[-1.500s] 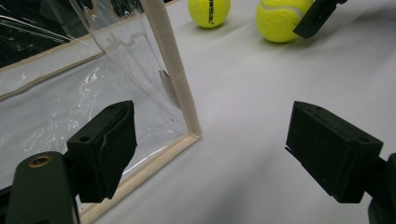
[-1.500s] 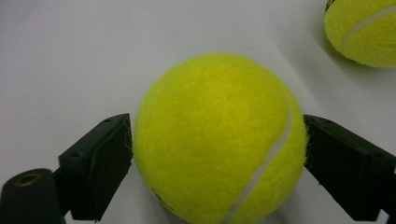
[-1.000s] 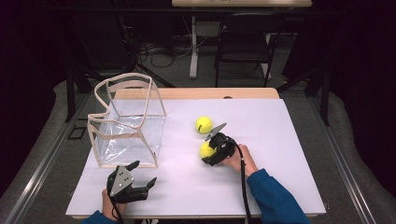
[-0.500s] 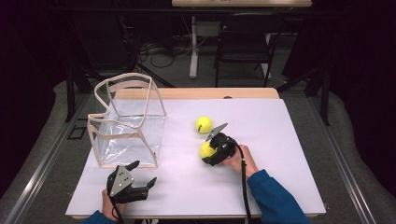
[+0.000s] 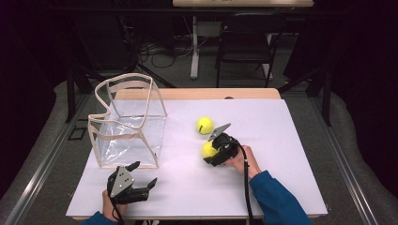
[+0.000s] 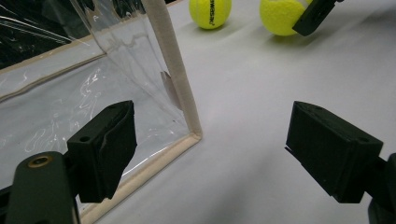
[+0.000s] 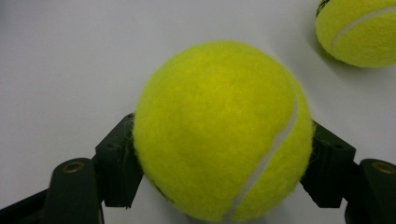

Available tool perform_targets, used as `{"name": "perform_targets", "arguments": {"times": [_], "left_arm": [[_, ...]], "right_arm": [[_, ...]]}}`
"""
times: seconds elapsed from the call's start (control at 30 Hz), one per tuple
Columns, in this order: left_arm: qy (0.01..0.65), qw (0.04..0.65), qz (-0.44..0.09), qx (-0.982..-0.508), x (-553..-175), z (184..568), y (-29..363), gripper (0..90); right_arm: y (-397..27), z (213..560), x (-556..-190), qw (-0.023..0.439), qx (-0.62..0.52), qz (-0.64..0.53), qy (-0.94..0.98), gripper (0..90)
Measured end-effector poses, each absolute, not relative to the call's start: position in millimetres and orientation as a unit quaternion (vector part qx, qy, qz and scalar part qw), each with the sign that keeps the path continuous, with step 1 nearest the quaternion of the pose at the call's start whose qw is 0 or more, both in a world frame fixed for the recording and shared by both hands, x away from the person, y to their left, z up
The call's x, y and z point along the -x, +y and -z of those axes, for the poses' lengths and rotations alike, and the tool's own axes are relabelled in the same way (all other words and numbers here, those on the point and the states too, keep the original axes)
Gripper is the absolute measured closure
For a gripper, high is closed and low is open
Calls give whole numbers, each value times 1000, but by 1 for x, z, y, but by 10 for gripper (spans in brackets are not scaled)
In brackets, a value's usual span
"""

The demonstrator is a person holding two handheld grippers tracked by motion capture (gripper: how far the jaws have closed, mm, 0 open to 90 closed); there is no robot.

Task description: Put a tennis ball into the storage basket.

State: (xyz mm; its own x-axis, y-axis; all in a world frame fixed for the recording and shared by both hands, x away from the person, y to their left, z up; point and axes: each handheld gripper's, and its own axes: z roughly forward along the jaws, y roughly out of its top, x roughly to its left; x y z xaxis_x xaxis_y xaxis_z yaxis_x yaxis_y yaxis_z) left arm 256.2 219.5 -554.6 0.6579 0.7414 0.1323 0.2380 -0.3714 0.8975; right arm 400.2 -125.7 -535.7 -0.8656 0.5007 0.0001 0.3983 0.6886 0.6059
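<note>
Centre right of the high view: right gripper (image 5: 217, 152) pinching near tennis ball (image 5: 208, 149) on white table (image 5: 281, 140); second ball (image 5: 204, 125) just above. Lower left: left gripper (image 5: 141, 180) spread, empty, beside clear bag (image 5: 129, 124). Advisable: squeeze across ball's widest girth, lift straight.

Two tennis balls: one ball (image 5: 209, 149) sits between the right gripper's (image 5: 217, 151) fingers (image 7: 116, 161), and the second ball (image 5: 204, 125) lies on the desk (image 5: 291, 154) just beyond those fingers. One clear bag (image 5: 127, 123) stands just ahead of the left gripper's (image 5: 143, 180) fingers (image 6: 103, 149). Two grippers, one in each hand. One chair (image 5: 246, 44) stands on the floor behind the desk.
</note>
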Motion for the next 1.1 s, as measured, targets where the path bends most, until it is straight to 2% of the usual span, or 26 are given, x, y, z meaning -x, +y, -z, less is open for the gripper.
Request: {"name": "perform_targets", "arguments": {"times": [1.1], "left_arm": [[311, 467, -271, -782, -256, 554, 219, 161]], "right_arm": [[-132, 522, -397, 100, -245, -330, 906, 264]]}}
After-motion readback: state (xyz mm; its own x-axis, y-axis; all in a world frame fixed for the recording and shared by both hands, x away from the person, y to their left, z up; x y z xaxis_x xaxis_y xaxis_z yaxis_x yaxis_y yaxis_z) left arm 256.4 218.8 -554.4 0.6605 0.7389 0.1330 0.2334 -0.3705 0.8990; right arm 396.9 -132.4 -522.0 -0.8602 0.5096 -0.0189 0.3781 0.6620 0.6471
